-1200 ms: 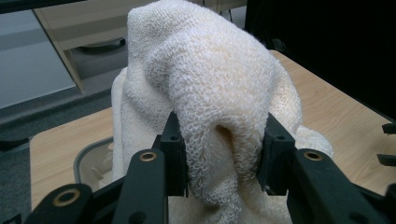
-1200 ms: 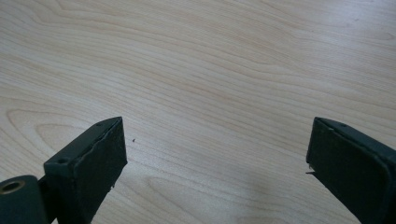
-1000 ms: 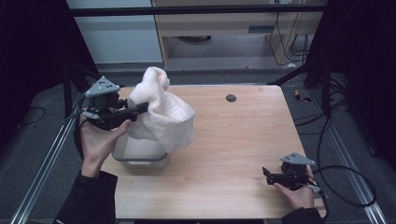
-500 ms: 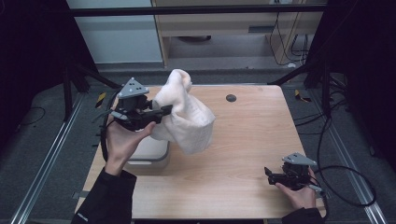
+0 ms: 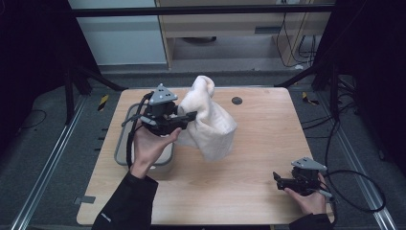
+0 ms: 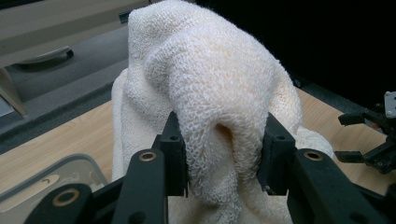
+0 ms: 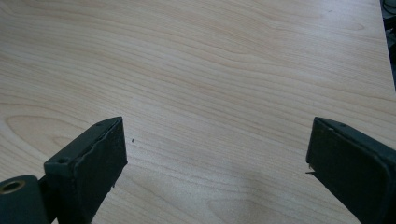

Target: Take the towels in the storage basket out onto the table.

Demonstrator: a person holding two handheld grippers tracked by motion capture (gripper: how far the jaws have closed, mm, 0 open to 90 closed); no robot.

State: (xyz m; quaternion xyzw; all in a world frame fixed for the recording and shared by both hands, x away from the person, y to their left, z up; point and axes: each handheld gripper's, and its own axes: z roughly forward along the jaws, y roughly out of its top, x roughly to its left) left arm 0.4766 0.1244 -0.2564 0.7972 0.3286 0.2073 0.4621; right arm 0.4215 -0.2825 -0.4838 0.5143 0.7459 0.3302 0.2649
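The white terry towel (image 5: 207, 125) hung bunched and crumpled above the wooden table (image 5: 249, 191), lifted clear of the grey plastic tub (image 5: 125, 125) that stood just to its left. A thick fold of its looped, cream-white cloth (image 6: 219, 140) was pinched between two black jaws. One rounded end stood up above that fold, and the wider rest drooped down towards the tabletop in soft folds.

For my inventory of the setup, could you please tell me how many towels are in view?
1. The cream terry-cloth towel hangs bunched from the left gripper, above the wooden table, beside the grey plastic bin. The bin's inside is partly hidden, so more could lie there.
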